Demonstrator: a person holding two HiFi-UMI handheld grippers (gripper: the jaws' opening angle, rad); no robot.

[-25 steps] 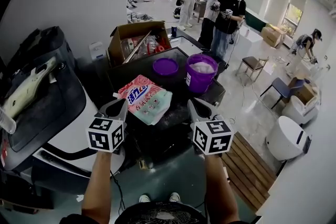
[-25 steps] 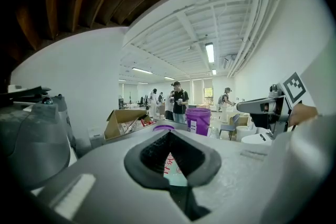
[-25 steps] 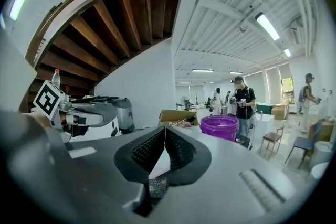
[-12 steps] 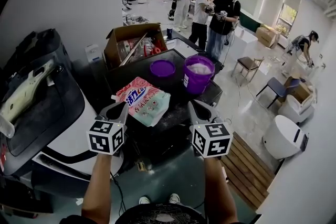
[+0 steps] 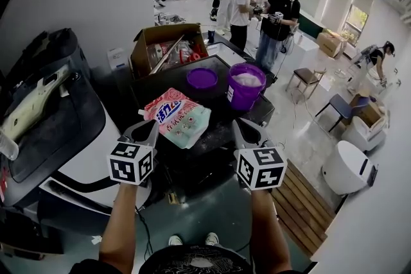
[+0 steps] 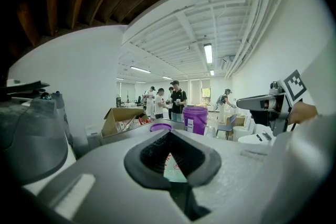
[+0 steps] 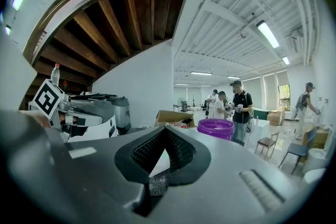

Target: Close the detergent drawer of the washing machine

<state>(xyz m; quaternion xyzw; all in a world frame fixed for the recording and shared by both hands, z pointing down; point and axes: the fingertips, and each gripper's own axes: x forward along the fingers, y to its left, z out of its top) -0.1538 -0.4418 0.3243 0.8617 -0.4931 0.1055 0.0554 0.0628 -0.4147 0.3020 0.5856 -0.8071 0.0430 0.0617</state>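
Left gripper [image 5: 150, 124]: ribbed pads [image 6: 149, 152] are brought together at the tips. Nothing is held. Only a notch-shaped gap is left behind the tips, and a strip of the detergent bag [image 5: 176, 115] is seen through it, well beyond the jaws.

Right gripper [image 5: 239, 122]: pads [image 7: 144, 152] are likewise pressed together, with nothing gripped.

Both grippers are held side by side, apart from each other and pointing nearly level. Their marker cubes [image 5: 130, 163] [image 5: 261, 167] face the head camera, with a bare forearm behind each.

Washing machine [image 5: 215, 138]: its dark top is seen just beyond the two tips. No contact with it is observed. The detergent drawer cannot be made out; the machine's front below the grippers lies in shadow.

On the top, from near to far, are noted:
- the detergent bag, lying flat
- a purple lid [image 5: 202, 79]
- a purple bucket [image 5: 246, 88] beside the lid, upright, with white contents

An open cardboard box [image 5: 168, 48] is seen behind these. Several persons [image 5: 277, 16] stand further back in the room.
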